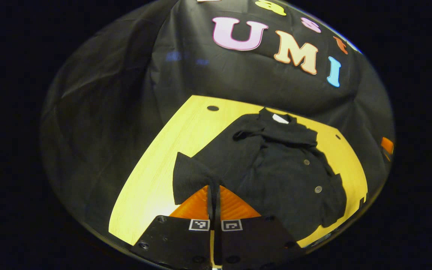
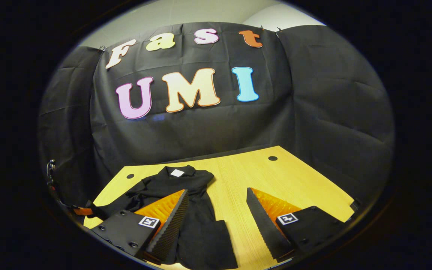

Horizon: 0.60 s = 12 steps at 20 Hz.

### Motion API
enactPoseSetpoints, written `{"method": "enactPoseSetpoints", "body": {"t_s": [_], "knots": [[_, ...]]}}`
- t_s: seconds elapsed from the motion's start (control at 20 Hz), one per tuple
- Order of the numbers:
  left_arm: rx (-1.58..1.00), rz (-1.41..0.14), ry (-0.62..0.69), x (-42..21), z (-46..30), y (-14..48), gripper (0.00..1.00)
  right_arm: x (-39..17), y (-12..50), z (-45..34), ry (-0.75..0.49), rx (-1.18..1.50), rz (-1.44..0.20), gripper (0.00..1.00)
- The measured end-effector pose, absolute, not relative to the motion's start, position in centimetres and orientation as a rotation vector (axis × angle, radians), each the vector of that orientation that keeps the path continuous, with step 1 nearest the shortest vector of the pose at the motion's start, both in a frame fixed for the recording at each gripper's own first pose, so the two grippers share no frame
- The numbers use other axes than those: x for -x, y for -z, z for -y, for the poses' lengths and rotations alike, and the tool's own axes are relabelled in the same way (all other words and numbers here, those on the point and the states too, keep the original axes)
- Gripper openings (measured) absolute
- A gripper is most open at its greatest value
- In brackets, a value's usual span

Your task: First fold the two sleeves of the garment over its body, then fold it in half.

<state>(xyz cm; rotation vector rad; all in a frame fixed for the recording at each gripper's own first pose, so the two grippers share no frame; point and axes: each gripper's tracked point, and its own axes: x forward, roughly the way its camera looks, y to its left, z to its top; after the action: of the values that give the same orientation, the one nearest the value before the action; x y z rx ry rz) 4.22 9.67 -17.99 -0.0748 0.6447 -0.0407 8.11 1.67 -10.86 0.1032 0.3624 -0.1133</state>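
- In the left gripper view, the pale yellow wooden table (image 1: 152,176) is stretching away toward the black cloth wall, with a small round dark hole (image 1: 212,108) near its far left corner.
- The left gripper (image 1: 213,195) is sitting at the bottom of that view, its two fingers pressed together with only a thin seam between them.
- A flap of the black button-front garment (image 1: 276,172), what looks like one sleeve (image 1: 191,180), is being pinched at that seam; the cloth is draping just beyond the fingertips and spreading to the left of them.
- The rest of the garment is lying crumpled over the middle and right of the table, collar toward the wall, with a white tag (image 1: 279,119) showing inside the neck.
- Two round buttons (image 1: 318,189) are showing on its front, toward the right side.
- In the right gripper view, the same garment (image 2: 197,225) is lying on the left half of the table (image 2: 276,180), collar and white tag (image 2: 177,173) at the far end, its hem reaching toward the near edge.
- The right gripper (image 2: 218,195) is hanging with its fingers spread wide apart, grasping nothing.
- Its left finger (image 2: 173,221) is hovering over the garment's body; whether it is touching the cloth I cannot tell.
- Its right finger (image 2: 264,221) is standing over bare wood, just right of the garment's edge.
- Another round hole (image 2: 272,158) is sitting near the table's far right corner.
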Motion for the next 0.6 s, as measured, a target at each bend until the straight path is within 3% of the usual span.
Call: {"method": "enactPoseSetpoints", "body": {"t_s": [0.4, 0.45, 0.5, 0.55, 0.6], "knots": [[0.018, -0.498, 0.174, -9.9, -2.6, 12.0, 0.00, -8.4, 10.7, -0.6, 0.120, -0.099, -0.354, 0.98], [0.019, -0.479, 0.197, -10.7, -1.2, 11.5, 0.00, -8.4, 10.7, -0.6, 0.117, -0.097, -0.353, 0.93], [0.022, -0.471, 0.213, -11.3, -0.3, 11.1, 0.00, -8.4, 10.6, -0.6, 0.114, -0.096, -0.354, 0.98], [0.023, -0.460, 0.235, -11.9, 1.1, 10.9, 0.00, -8.4, 10.8, -0.6, 0.111, -0.095, -0.357, 0.93], [0.024, -0.450, 0.252, -12.5, 2.1, 10.6, 0.00, -8.4, 10.9, -0.7, 0.108, -0.095, -0.360, 0.98]]}}
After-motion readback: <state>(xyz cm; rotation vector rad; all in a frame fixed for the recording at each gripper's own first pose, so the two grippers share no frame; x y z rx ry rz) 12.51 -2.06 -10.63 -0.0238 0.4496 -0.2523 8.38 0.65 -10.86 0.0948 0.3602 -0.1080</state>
